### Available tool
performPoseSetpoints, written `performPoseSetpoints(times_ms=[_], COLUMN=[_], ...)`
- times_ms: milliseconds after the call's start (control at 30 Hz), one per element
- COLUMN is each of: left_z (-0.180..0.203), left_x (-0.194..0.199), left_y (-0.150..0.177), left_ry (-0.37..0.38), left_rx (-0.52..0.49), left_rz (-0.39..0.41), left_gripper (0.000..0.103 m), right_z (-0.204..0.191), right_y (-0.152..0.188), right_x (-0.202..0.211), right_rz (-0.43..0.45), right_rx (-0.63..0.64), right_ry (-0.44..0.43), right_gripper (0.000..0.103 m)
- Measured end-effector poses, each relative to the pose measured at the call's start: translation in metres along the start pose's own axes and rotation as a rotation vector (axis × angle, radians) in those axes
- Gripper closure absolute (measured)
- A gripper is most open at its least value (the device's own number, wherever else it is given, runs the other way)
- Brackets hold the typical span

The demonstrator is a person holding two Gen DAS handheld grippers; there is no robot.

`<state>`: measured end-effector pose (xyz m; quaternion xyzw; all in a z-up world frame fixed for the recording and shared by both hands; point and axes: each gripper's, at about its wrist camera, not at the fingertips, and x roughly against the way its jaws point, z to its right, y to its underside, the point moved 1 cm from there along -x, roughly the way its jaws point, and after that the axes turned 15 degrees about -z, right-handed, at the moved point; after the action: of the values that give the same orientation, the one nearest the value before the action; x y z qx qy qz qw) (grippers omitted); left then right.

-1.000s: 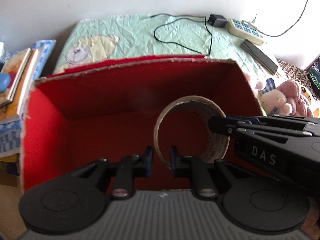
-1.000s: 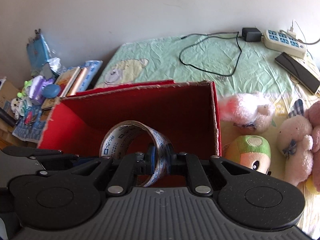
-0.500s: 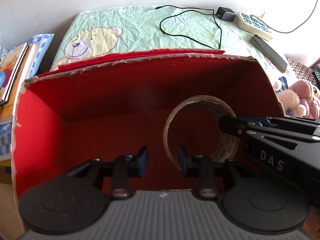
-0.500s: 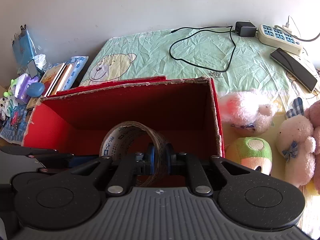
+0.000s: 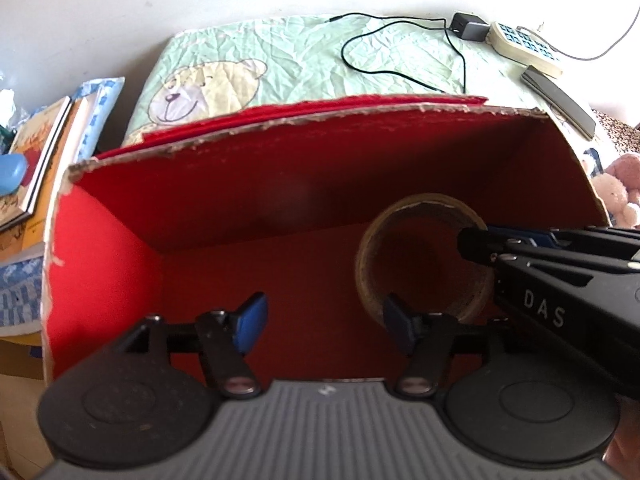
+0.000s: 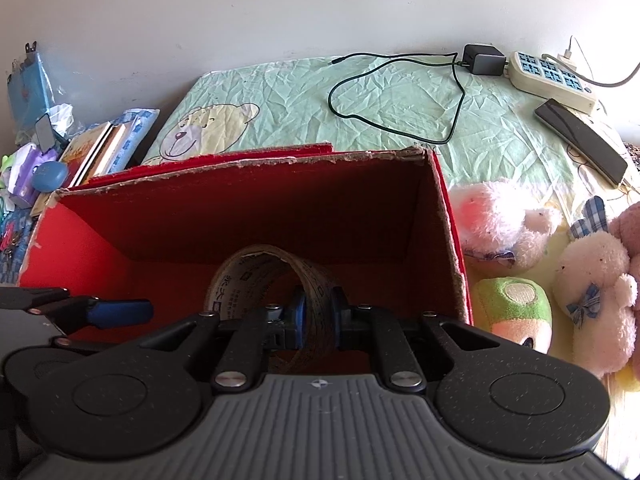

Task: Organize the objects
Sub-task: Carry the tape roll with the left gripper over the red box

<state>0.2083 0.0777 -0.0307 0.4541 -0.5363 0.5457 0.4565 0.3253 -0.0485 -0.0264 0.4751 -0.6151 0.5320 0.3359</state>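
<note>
A roll of clear packing tape (image 6: 276,280) stands on edge inside an open red cardboard box (image 6: 240,216). My right gripper (image 6: 317,316) is shut on the roll's band and holds it low in the box. In the left wrist view the roll (image 5: 368,264) sits right of centre in the box (image 5: 104,264), and the right gripper (image 5: 476,244) reaches in from the right. My left gripper (image 5: 322,320) is open and empty, with the roll beside its right fingertip. A left finger shows at the left edge of the right wrist view.
The box sits on a green bear-print cloth (image 6: 360,96). Plush toys (image 6: 592,280) lie right of the box. A black charger cable (image 6: 400,96), power strip (image 6: 552,76) and phone (image 6: 580,140) lie behind. Books and clutter (image 6: 92,152) stack at the left.
My left gripper has opened wide and let go of the tape roll. The right gripper keeps its hold and has lowered the roll deeper into the box.
</note>
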Motion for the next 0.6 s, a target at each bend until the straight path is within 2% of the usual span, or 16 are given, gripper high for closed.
performPoseSetpoints(times_ms=[200, 400, 600], left_z=[-0.007, -0.022, -0.032], left_x=[0.003, 0.007, 0.008], left_y=[0.001, 0.005, 0.009], left_ry=[-0.035, -0.02, -0.016], left_rx=[-0.003, 0.018, 0.058], left_rz=[0.033, 0.058, 0.072], left_gripper=[0.028, 0.025, 0.025], right_z=[0.002, 0.006, 0.005], right_y=[0.001, 0.005, 0.009], right_x=[0.001, 0.013, 0.022], right_rz=[0.019, 0.048, 0.04], right_rx=[-0.032, -0.092, -0.103], right_ry=[-0.007, -0.062, -0.119], right_gripper=[0.091, 0.083, 0.081])
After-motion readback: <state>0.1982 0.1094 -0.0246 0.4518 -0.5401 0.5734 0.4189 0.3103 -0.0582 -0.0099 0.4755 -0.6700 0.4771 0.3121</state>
